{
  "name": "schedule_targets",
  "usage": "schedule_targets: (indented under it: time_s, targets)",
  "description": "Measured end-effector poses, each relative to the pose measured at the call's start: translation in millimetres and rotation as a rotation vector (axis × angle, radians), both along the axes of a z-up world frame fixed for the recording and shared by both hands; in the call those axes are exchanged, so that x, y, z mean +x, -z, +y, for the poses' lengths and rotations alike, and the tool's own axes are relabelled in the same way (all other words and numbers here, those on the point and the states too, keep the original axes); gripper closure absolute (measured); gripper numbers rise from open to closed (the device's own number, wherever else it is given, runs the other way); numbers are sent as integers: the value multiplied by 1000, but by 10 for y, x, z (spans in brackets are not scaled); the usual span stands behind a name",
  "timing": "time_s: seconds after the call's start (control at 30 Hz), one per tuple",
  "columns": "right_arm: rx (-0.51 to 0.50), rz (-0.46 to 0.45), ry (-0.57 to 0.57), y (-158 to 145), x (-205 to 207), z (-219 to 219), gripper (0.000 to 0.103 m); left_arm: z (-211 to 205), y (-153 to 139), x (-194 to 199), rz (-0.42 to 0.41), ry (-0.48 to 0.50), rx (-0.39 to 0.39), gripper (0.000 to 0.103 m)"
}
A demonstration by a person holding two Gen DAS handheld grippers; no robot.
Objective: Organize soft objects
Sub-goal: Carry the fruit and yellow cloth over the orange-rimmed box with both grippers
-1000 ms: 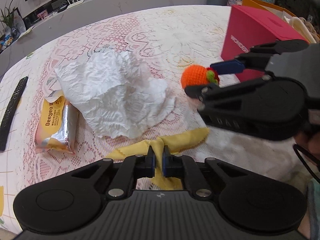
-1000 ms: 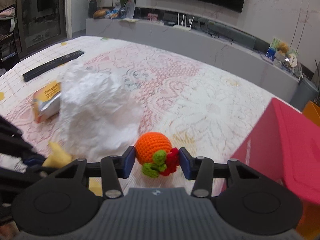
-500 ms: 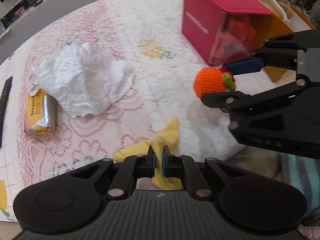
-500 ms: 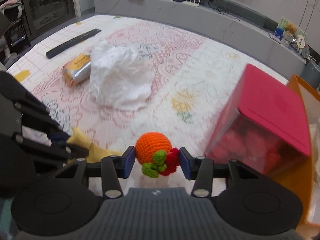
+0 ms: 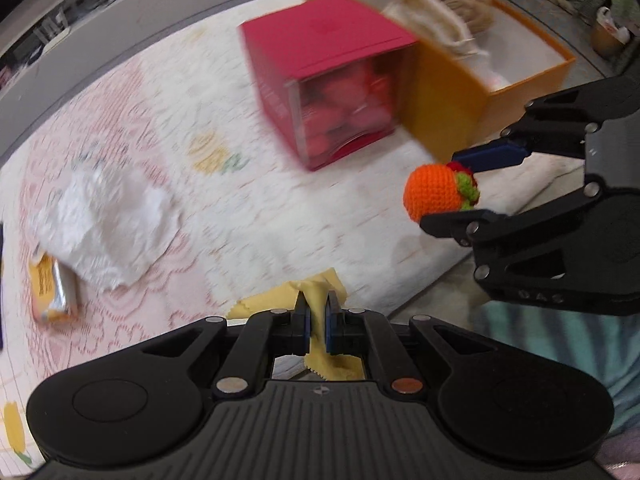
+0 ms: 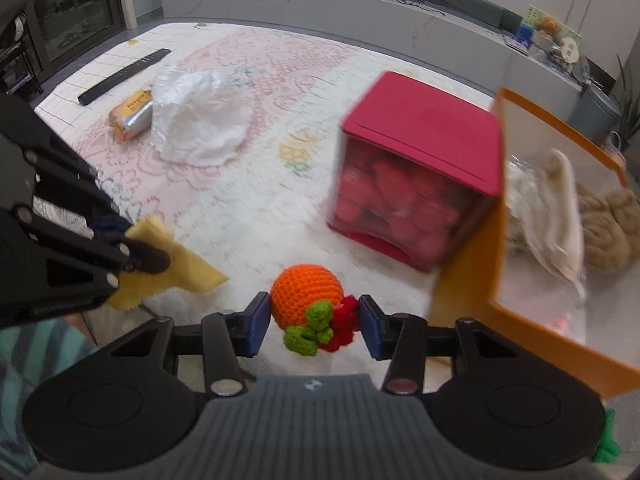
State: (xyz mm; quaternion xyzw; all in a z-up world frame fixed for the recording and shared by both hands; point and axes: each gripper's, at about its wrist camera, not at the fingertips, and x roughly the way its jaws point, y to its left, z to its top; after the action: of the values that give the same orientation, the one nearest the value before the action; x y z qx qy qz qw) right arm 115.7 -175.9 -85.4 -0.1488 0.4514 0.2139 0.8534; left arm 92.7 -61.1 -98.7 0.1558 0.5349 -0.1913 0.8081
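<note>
A thin yellow cloth (image 5: 320,300) with a zigzag-cut edge is pinched between the nearly closed jaws of the left gripper (image 5: 317,326), clear of the lace-patterned tablecloth (image 5: 256,216). A round crocheted orange ball (image 6: 306,300), with green and red knitted bits on one side, is clamped between the blue pads of the right gripper (image 6: 313,328), in front of the red box (image 6: 420,168). The red box is a cube with a clear front; its reddish contents are blurred. Just beside it, an orange box (image 6: 472,280) is cut off by the picture edge, with cream fabric and tan wool inside. Well left of the red box, crumpled white paper (image 6: 200,124) partly covers a foil packet (image 6: 132,114).
</note>
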Motion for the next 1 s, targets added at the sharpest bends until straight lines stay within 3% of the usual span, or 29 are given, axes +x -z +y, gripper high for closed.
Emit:
schedule_targets:
  time_s: [0.5, 1.0]
  targets:
    - [-66, 66, -50, -383, -124, -679, 56, -928, -449, 60, 25, 216, 43, 96]
    - [-162, 79, -71, -971, 178, -1236, 56, -1685, -798, 440, 40, 365, 48, 96]
